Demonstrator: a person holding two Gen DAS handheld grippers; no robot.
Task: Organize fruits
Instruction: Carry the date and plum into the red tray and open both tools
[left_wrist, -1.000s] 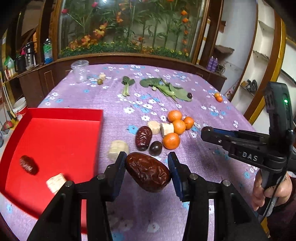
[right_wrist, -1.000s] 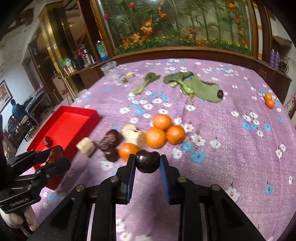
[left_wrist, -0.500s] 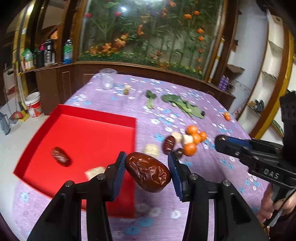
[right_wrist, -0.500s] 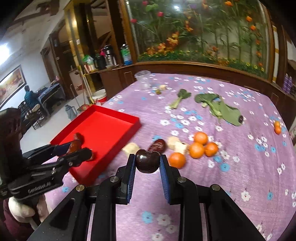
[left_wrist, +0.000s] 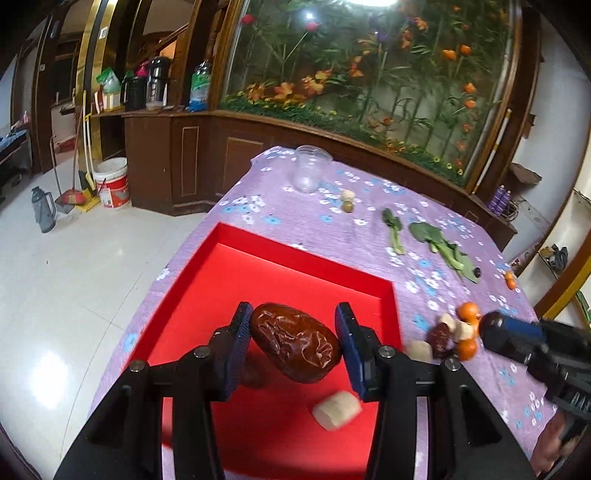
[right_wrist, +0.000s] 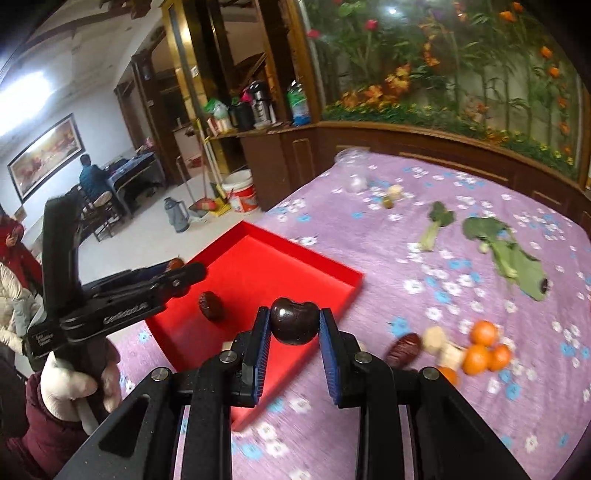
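2 claws: left claw (left_wrist: 292, 345) clamps 1 date (left_wrist: 294, 342), right claw (right_wrist: 294, 338) clamps 1 cherry (right_wrist: 294, 320); approx 4 oranges (right_wrist: 484, 349).

wrinkled glossy brown-red date (left_wrist: 295, 347) | smooth shiny dark cherry (right_wrist: 294, 320) | matt red tray (left_wrist: 303, 273) | purple floral cloth tablecloth (right_wrist: 461, 258) | ribbed blue pads (left_wrist: 349, 347)

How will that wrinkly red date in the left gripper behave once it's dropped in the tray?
The red date looks oblong and wrinkled, so it will probably wobble rather than roll far. Its skin seems leathery, likely not fragile. The red tray has raised walls that should contain it.
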